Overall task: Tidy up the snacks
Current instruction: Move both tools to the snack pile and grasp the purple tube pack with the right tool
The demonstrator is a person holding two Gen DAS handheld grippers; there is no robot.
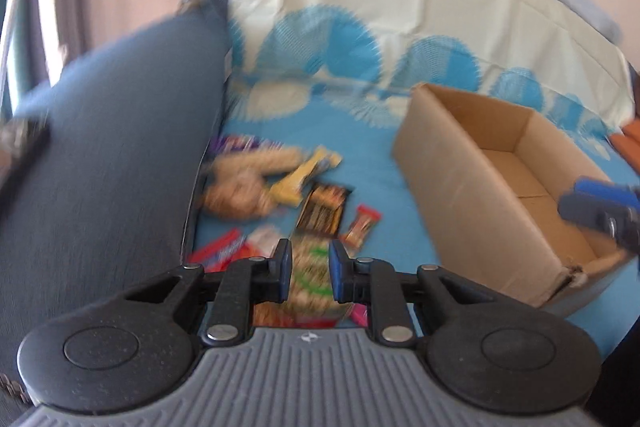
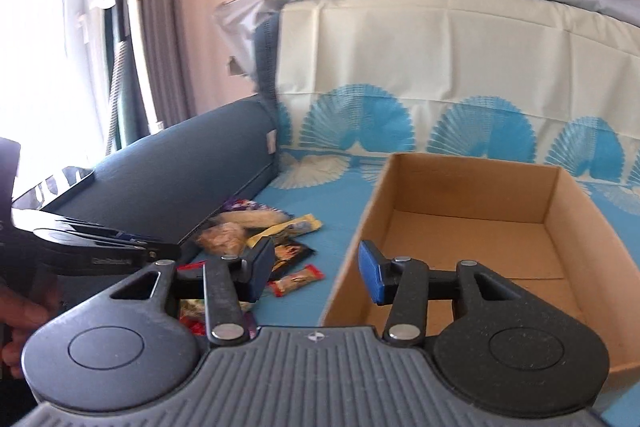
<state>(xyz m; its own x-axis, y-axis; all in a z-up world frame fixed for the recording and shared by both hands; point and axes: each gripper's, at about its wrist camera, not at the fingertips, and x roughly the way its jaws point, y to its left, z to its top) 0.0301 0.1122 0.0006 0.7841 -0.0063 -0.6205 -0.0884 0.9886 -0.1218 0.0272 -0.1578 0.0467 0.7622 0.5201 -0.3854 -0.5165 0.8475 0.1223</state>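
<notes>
Several snack packets lie in a pile (image 1: 280, 195) on the blue sheet by the sofa arm: a beige bag (image 1: 240, 183), a yellow bar (image 1: 304, 175), a dark packet (image 1: 324, 211), a small red bar (image 1: 362, 227). My left gripper (image 1: 310, 275) is open above a green and beige packet (image 1: 312, 279), holding nothing. An empty cardboard box (image 1: 500, 187) stands to the right. My right gripper (image 2: 316, 275) is open and empty over the box's left wall (image 2: 360, 247). The pile also shows in the right wrist view (image 2: 256, 239).
A dark blue sofa arm (image 1: 120, 155) borders the pile on the left. A white and blue patterned cloth (image 2: 440, 75) covers the backrest. A curtain and bright window (image 2: 60, 47) are far left. The left gripper's body (image 2: 100, 251) shows at the left of the right wrist view.
</notes>
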